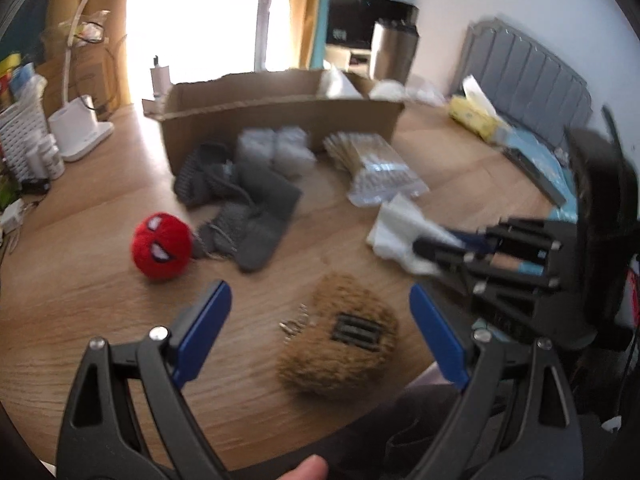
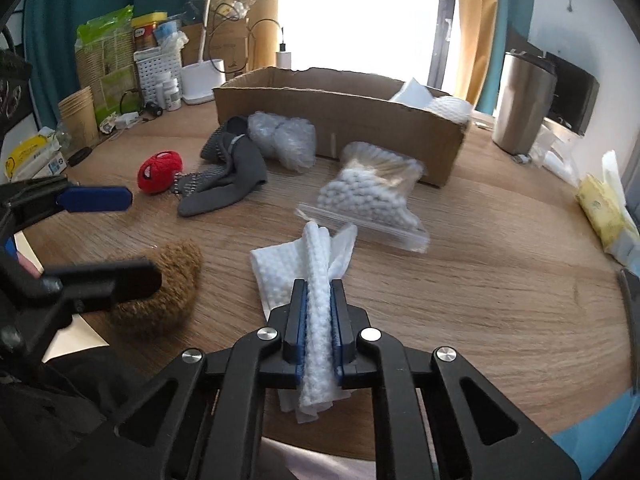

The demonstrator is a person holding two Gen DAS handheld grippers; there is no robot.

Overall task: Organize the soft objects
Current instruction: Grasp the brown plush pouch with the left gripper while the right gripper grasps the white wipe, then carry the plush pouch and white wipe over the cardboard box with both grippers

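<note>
- The right gripper [image 2: 319, 320] is closest in its own view, its jaws clamped tight on a bunched fold of white textured cloth [image 2: 316, 276]; the rest of the cloth spreads on the wooden desk [image 2: 480, 280] just ahead of the jaws.
- The left gripper [image 1: 320, 312] has its jaws spread wide with nothing between the blue pads; the brown fuzzy plush [image 1: 340, 344] lies on the desk below the gap, near the desk's front edge, untouched.
- Left of it and a little farther sits the red spider-face plush ball [image 1: 162, 245], a small chain running from it towards the grey knitted socks [image 1: 244, 208].
- Beyond the cloth lies a clear zip bag of cotton swabs [image 2: 372, 196], tilted, its far end close to the cardboard box [image 2: 340, 116].
- Two bubble-wrap bundles [image 2: 284, 136] sit against the box's front wall, just beside the socks.
- The box is open on top, with white padding [image 2: 444, 106] showing in its right end.
- Farthest off are a white desk lamp [image 2: 204, 76], a white slotted basket [image 2: 156, 68], a steel tumbler [image 2: 522, 108] and a yellow tissue pack [image 2: 604, 208].
</note>
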